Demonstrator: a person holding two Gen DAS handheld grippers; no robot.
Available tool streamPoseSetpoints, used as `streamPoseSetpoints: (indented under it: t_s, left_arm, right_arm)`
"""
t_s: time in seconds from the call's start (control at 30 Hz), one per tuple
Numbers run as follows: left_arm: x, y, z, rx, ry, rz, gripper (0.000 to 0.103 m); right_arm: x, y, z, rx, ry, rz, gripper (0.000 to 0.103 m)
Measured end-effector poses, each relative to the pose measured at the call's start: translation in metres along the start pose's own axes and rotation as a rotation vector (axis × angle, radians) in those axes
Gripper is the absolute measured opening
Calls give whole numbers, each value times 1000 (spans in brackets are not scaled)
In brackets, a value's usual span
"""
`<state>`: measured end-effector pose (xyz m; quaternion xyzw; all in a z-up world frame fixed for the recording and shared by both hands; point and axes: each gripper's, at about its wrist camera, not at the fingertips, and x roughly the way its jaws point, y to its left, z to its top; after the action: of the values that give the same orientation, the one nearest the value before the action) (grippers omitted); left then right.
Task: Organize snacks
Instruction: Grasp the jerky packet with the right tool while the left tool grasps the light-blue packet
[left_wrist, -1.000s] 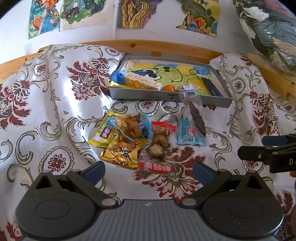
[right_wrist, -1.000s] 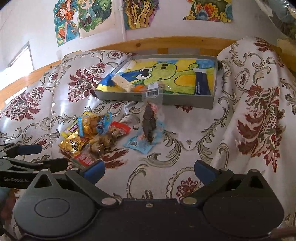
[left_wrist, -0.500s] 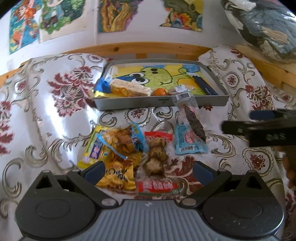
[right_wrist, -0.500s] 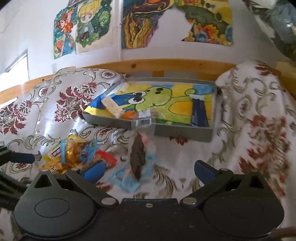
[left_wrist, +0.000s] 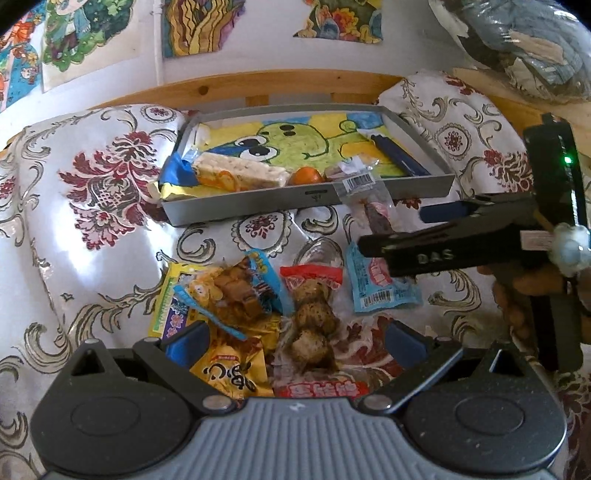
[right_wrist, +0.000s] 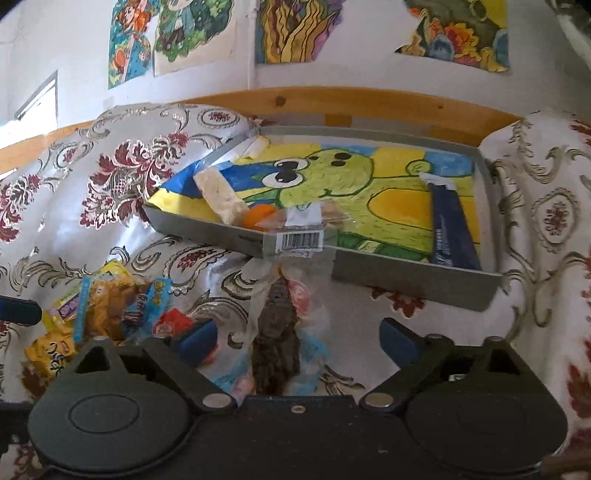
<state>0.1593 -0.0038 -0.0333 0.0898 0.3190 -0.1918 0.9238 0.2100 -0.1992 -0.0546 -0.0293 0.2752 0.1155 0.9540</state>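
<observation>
Snacks (left_wrist: 258, 306) lie partly hidden beneath both spread-apart tools, left (left_wrist: 291, 341) and right (right_wrist: 297, 341).

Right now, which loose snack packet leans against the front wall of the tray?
The clear packet with the dark strip and barcode label. Its top rests on the grey tray wall; the other loose packets lie flat on the cloth, apart from the tray.

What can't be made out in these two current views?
- Blue packet: its upper part is hidden by the right gripper in the left wrist view.
- Red packet: its near end is cut off behind the left gripper body.
- Dark snack in the clear bag: too murky to identify in the right wrist view.
- Long dark-blue packet in the tray: its print is too small to read.
</observation>
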Motion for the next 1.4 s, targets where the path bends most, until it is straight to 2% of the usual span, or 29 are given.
streamPoseSetpoints:
  t_s: [0.13, 0.3, 0.53, 0.73, 1.0, 1.1, 1.27, 1.4]
  left_arm:
    - [7, 2, 1, -2, 7, 0, 102]
    - [14, 1, 6, -9, 0, -11, 102]
    - [24, -5, 15, 5, -13, -37, 102]
    - [36, -13, 25, 4, -17, -73, 102]
    - [60, -36, 41, 9, -12, -177, 102]
    - [73, -44, 45, 4, 9, -226, 102]
    - [97, -52, 48, 23, 75, -268, 93]
    - [116, -46, 51, -52, 163, -276, 87]
  right_arm:
    - [12, 2, -2, -10, 30, 7, 78]
    - [15, -1, -5, 5, 50, 22, 44]
    - [6, -10, -5, 11, 45, 39, 43]
    - [-15, -23, 1, -32, 60, 93, 43]
    - [-42, -39, 9, -80, 43, 133, 43]
    - [-48, -45, 12, -75, -1, 147, 43]
    - [-53, -57, 15, -52, -57, 146, 43]
    - [-52, -69, 15, -11, -71, 133, 43]
